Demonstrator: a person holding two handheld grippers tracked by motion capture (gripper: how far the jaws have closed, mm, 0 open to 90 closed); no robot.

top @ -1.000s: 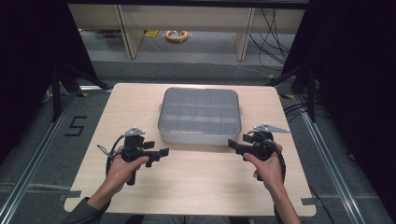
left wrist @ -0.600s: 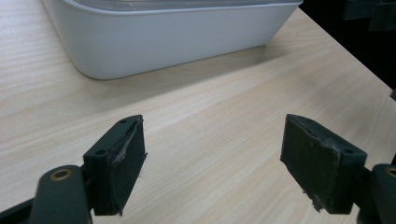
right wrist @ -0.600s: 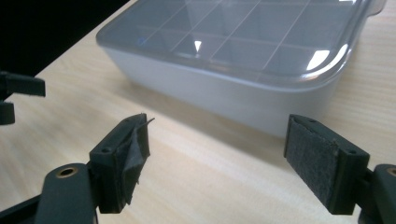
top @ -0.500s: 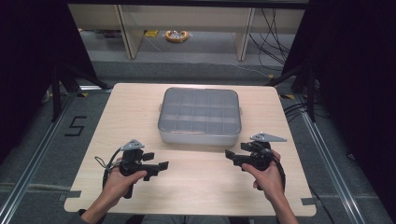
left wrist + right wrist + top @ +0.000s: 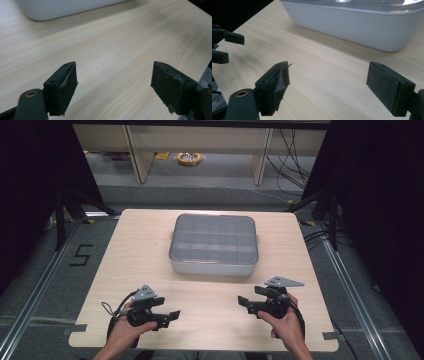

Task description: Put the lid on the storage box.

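Note:
A grey box with a clear lid over several compartments stands closed in the middle of the wooden table. Near the front edge, a hand holds my left gripper with its jaws pointing right, open and empty. My right gripper is held at the front right, facing left, also open and empty. In the left gripper view the left gripper spreads wide over bare wood, with the box far off. The right gripper view has the right gripper apart, the box ahead and the left gripper at the left edge.
The table's front edge lies just below both hands. On the floor beyond the table stand shelf legs and a yellow ring-shaped object. Cables run at the back right. A "5" is marked on the floor at the left.
Both grippers have drawn back from beside the box toward the table's front edge. Their jaws stay open and the box has not moved.

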